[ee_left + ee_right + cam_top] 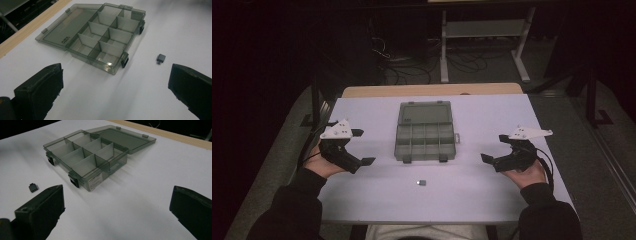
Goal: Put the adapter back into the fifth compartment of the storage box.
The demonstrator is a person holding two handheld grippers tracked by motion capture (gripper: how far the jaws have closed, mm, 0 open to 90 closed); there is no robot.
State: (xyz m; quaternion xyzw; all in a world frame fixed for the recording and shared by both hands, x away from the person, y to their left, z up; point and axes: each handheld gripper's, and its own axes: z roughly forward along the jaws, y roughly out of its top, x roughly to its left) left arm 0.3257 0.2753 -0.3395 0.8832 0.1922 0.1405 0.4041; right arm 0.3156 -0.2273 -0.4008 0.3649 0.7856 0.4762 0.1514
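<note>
Left gripper (368, 147): held at the 9 o'clock edge of the white table (492, 200), jaws spread wide, empty.

Organizer box (425, 141): at table centre, lid folded flat toward 12 o'clock, compartments empty, both latches facing 6 o'clock.

Small dark adapter (422, 183): lies flat on the bare table just off the 6 o'clock side of the box, apart from it. In the left gripper view, the adapter (161, 58) sits toward 1 o'clock beyond the jaws. In the right gripper view, it (33, 187) sits toward 10 o'clock.

Right gripper (492, 151): at the 3 o'clock edge, jaws spread wide, empty.

Judgement: the adapter lies roughly midway between the grippers; neither is clearly nearer. Its long axis cannot be determined.
</note>
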